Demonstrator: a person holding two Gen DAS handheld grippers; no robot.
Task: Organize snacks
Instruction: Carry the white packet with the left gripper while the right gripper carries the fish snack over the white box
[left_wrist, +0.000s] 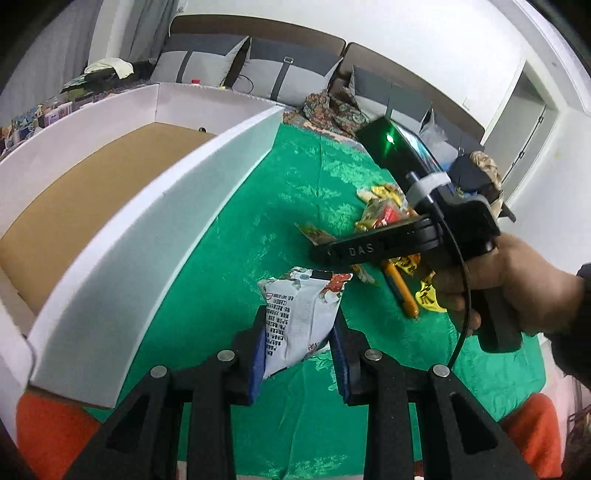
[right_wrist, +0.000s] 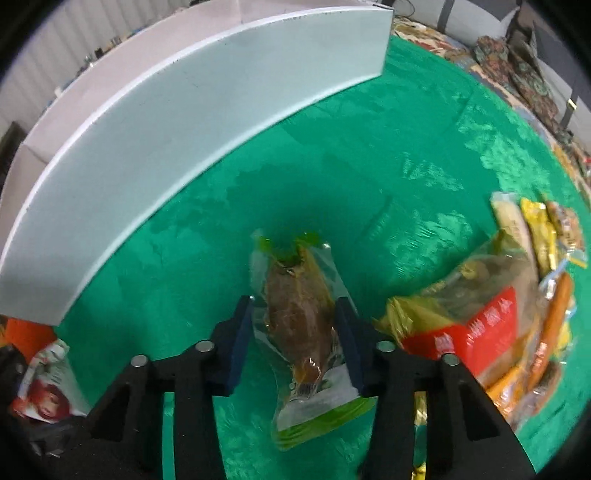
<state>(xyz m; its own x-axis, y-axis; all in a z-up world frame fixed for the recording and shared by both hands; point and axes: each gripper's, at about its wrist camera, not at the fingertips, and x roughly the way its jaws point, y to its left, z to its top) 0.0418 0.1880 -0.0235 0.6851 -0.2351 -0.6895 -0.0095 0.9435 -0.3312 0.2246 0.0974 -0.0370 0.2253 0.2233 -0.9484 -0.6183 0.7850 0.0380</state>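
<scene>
Two grippers, two packets held

Left gripper (left_wrist: 299, 354) clamps a white printed snack packet (left_wrist: 299, 317) above the green cloth (left_wrist: 266, 206). Right gripper (right_wrist: 295, 339) pinches a clear packet of brown food (right_wrist: 299, 317). Further snacks (right_wrist: 517, 306) lie piled at right. Beyond stands the white box (left_wrist: 155, 236), brown-floored.

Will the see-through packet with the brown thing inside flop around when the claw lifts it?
Probably a bit. The clear packet is thin, crinkly film, so its ends may droop. The brown lump inside looks solid, so the middle should stay firm. Shiny plastic might slip.
</scene>
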